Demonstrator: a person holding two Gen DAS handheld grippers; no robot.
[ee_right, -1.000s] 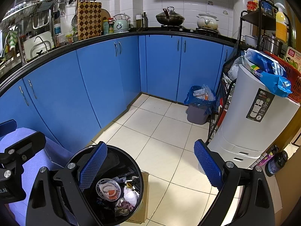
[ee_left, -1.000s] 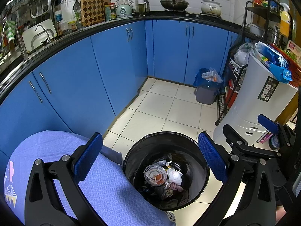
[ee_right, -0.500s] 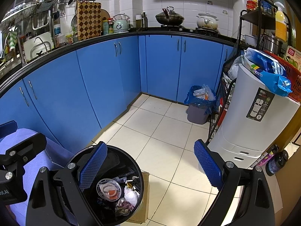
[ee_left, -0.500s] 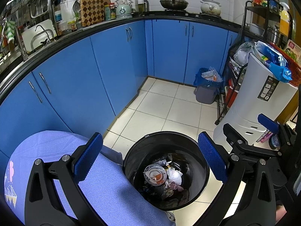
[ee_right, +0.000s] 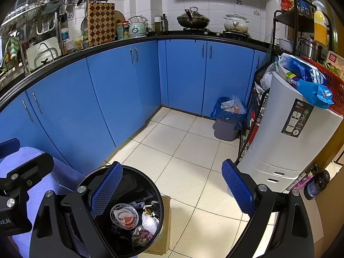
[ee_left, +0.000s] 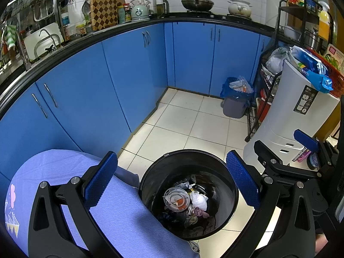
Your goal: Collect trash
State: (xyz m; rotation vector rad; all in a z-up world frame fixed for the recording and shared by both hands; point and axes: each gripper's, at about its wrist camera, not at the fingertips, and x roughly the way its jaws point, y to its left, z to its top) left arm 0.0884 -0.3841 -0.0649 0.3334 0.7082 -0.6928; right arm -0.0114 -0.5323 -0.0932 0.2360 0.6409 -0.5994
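left wrist view looks down past the left claw (ee_left: 172, 182), whose blue ribbed pads are spread wide and pinch nothing. between them and below stands a round black trash bin (ee_left: 233, 195) on the pale tiled floor (ee_left: 193, 126). at the bottom of the bin lies the trash: a clear plastic lid (ee_left: 176, 198) with orange residue, a crumpled white wad (ee_left: 200, 201) touching its right side, and dark scraps around them. a lilac cloth-covered surface (ee_left: 111, 210) sits just beside the bin on its left and passes under the left pad. the right claw (ee_left: 305, 138) shows at the right edge, to the right of the bin.

right wrist view shows the right claw (ee_right: 172, 190) also spread wide and empty, its left pad over the bin's rim and its right pad over bare floor. the black trash bin (ee_right: 160, 212) sits at lower left with the same plastic lid (ee_right: 124, 216) and white wad (ee_right: 150, 222) inside; a cardboard box (ee_right: 164, 232) rests against its right side. blue cabinets (ee_right: 120, 90) curve around the back. a small grey bin with a blue liner (ee_right: 228, 124), stuffed with wrappers, stands in the far corner near a black wire rack (ee_right: 253, 116). a tall white appliance (ee_right: 286, 133) stands at right, with a blue bag (ee_right: 311, 90) and a red basket (ee_right: 335, 92) on top.
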